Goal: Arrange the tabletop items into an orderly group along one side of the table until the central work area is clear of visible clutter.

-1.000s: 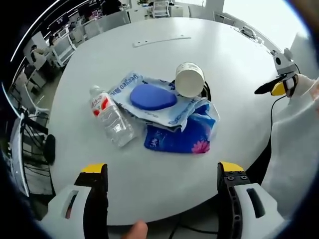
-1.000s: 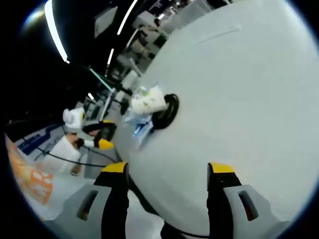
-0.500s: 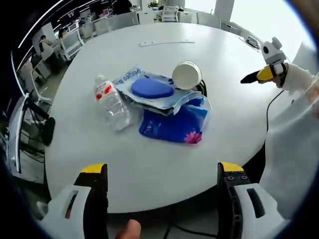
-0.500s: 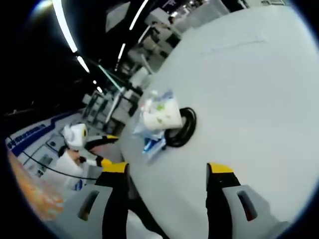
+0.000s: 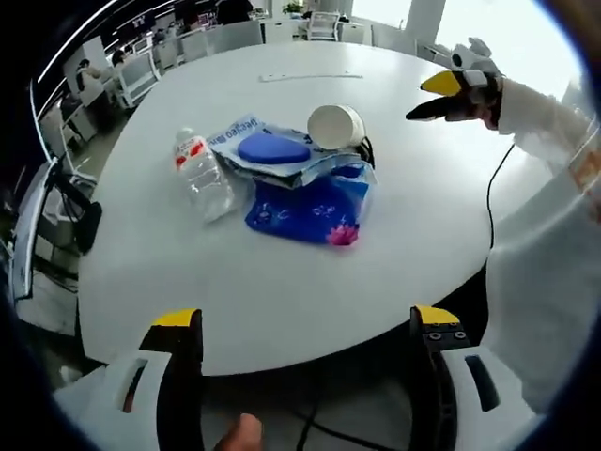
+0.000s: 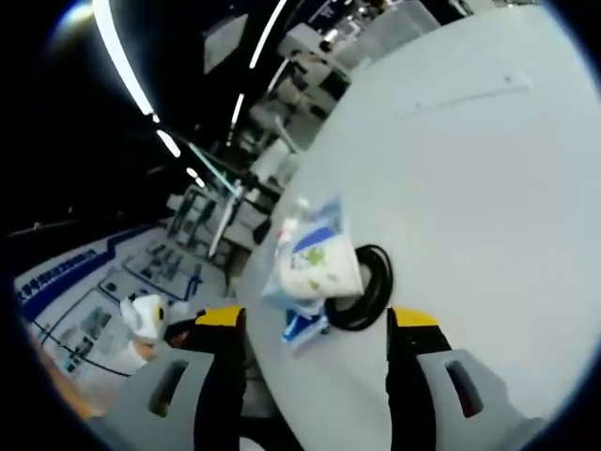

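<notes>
Clutter sits bunched near the middle of the round white surface (image 5: 282, 272), not along any edge. The room behind is an open office with rows of desks and chairs (image 5: 141, 70), ceiling light strips (image 6: 122, 66) and a bright window at the far side.

A clear plastic bottle (image 5: 199, 174) with a red and white label lies on its side at the left of the heap; whether it holds anything cannot be told. Just beside it a white printed packet (image 5: 246, 141) carries a blue oval object (image 5: 273, 148). A white paper cup (image 5: 334, 126) lies tipped over, its pale inside showing, against a black ring-shaped thing (image 6: 368, 289). A blue floral pouch (image 5: 305, 202) lies under the packet, nearest the camera.

The left claw (image 5: 305, 329) hangs off the near edge, jaws wide apart, holding nothing. The right claw (image 5: 427, 99) hovers above the far right of the surface; in its own view its jaws stand wide and empty.
</notes>
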Tool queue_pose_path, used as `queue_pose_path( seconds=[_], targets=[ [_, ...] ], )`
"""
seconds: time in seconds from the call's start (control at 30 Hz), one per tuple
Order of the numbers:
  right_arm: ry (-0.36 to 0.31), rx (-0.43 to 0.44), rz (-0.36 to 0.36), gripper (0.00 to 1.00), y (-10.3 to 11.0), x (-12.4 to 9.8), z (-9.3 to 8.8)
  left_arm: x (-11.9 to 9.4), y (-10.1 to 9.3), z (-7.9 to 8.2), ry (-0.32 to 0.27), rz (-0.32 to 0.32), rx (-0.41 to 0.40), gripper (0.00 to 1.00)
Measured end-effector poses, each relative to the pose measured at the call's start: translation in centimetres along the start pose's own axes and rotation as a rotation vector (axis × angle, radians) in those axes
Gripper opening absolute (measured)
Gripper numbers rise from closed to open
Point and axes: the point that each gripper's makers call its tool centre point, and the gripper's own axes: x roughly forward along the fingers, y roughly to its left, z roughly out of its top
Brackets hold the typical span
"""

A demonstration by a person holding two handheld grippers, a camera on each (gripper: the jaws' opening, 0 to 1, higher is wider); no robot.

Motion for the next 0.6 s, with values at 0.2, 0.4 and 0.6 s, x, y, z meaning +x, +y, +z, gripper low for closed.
queue_pose_path(
  seconds=[0.2,0.4,0.6],
  targets=[
    [-0.010,0.030,0.011,0.58,-0.5,1.9,1.8,-0.7,0.0,-1.3,0.000,0.010,-0.026,0.93],
    [-0.002,-0.005,-0.017,0.57,-0.9,3.5,2.6,-1.2,0.0,-2.1,-0.024,0.016,-0.078,0.93],
    [0.010,-0.026,-0.013,0.54,-1.5,5.5,2.6,-1.1,-0.3,-1.0,-0.124,0.004,-0.138,0.98]
  ],
)
